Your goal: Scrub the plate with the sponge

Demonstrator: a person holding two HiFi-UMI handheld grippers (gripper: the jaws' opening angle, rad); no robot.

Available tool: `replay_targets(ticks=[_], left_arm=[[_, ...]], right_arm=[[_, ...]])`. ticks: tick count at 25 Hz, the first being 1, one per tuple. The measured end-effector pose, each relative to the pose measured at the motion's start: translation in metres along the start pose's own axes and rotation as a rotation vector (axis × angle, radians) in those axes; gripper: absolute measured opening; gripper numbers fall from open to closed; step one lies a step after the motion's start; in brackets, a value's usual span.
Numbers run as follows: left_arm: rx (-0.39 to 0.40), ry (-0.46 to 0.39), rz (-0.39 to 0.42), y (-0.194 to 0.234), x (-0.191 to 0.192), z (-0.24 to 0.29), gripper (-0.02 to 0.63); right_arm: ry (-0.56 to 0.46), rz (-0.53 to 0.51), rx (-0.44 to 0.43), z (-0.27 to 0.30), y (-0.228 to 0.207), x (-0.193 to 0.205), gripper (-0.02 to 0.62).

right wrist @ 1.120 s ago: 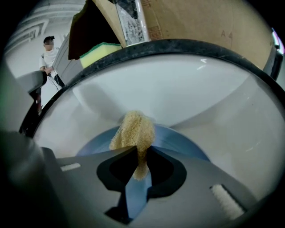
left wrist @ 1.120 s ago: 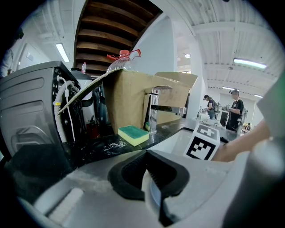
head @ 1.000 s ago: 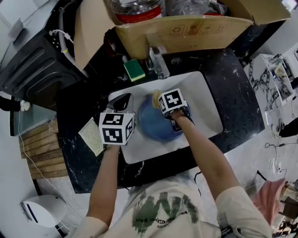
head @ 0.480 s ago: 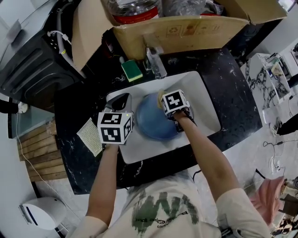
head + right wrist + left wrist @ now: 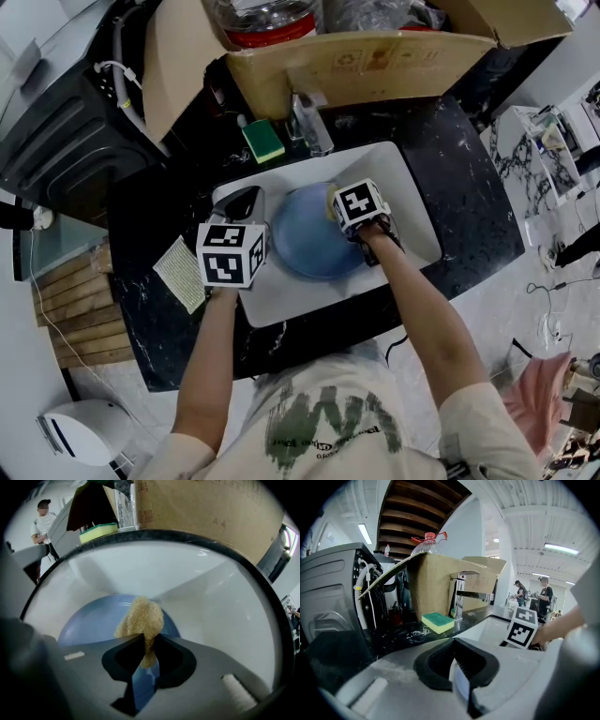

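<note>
The right gripper [image 5: 143, 639] is clamped on a tan sponge [image 5: 140, 613], whose free end lies against the blue plate [image 5: 86, 620] in the white sink [image 5: 220, 597]. The left gripper [image 5: 457, 651] is closed on a thin pale-blue edge. This looks like the plate's left rim, though it is blurred at that range. A green sponge [image 5: 263, 141] sits on the black counter [image 5: 469, 187] beside the tap [image 5: 312, 120].

Workshop kitchenette, white sink [image 5: 417, 211], faucet [image 5: 312, 120], black countertop [image 5: 464, 159]
</note>
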State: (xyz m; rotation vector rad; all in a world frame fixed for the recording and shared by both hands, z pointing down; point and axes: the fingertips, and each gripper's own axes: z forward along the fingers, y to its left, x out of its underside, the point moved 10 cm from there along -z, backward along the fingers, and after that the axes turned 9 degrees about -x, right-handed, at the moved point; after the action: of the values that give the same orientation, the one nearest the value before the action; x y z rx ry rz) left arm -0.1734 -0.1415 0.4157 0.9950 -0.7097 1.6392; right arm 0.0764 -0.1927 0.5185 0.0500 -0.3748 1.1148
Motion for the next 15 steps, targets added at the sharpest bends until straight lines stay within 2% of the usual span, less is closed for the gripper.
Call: replay_targets(ticks=[7, 15], left_arm=[[0.001, 0.001, 0.002, 0.000, 0.000, -0.002, 0.003], [-0.003, 0.002, 0.001, -0.001, 0.002, -0.004, 0.003]], right_arm=[[-0.019, -0.007, -0.016, -0.005, 0.002, 0.001, 0.063], [-0.077, -0.055, -0.142, -0.021, 0.025, -0.013, 0.063]])
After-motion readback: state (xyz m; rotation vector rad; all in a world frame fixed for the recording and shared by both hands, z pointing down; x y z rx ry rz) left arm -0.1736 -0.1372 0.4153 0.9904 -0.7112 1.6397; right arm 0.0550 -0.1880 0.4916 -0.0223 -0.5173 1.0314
